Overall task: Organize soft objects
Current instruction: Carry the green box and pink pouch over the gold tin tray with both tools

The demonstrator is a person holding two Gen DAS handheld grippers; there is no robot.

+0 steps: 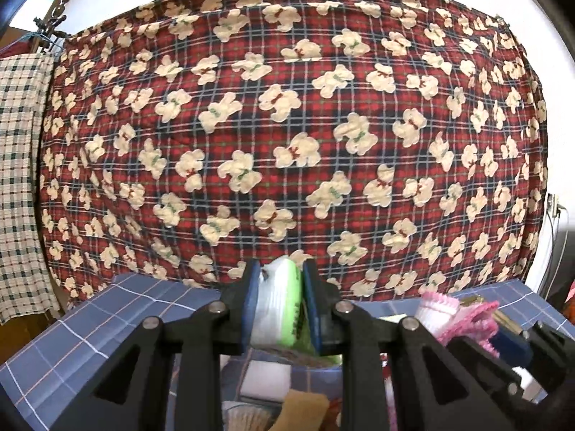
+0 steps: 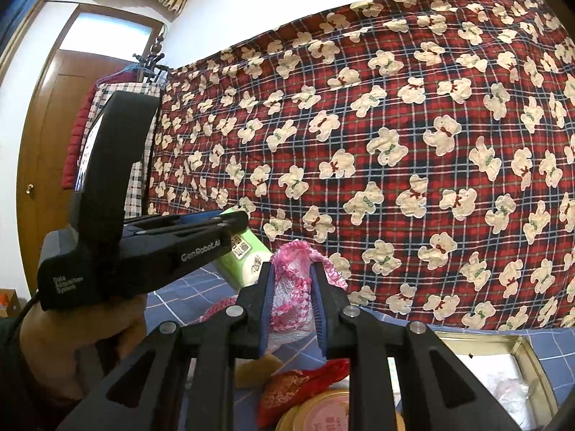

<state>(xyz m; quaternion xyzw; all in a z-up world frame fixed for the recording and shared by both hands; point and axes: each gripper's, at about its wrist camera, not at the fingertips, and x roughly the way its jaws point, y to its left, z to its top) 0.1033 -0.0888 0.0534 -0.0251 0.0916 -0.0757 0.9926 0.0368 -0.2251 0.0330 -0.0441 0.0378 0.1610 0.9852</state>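
Item one: left tongs [image 1: 280, 301], closed on a tissue pack [image 1: 276, 309], green and white, held aloft above the surface [image 1: 72, 341], which is covered in blue check cloth. Item two: right tongs [image 2: 293, 309], closed on a pink knit piece [image 2: 291, 287], also lifted, its frilled top spilling over the fingertips at 12 o'clock. In the right view the tissue pack [image 2: 244, 255] shows at 10 o'clock of the knit piece, clamped in the left tongs [image 2: 237, 221]. Step in hand, by judgement: both soft things are picked and in carry; neither is yet placed. The next move calls for a destination. An open metal tin [image 2: 532, 366] lies at 4 o'clock in the right view and seems a likely bin, though that cannot be told for sure. Soft goods will sag, so release should be low and slow. Also on the surface: a red brocade pouch [image 2: 291, 391], a round pink-lidded tin [image 2: 320, 413], a tan sponge [image 1: 302, 409]. Backdrop: a red plaid bear-print quilt [image 1: 287, 125]. Writing: "GenRobot.AI" and "Data Acquisition System" on the left tool body; pack characters are not legible.
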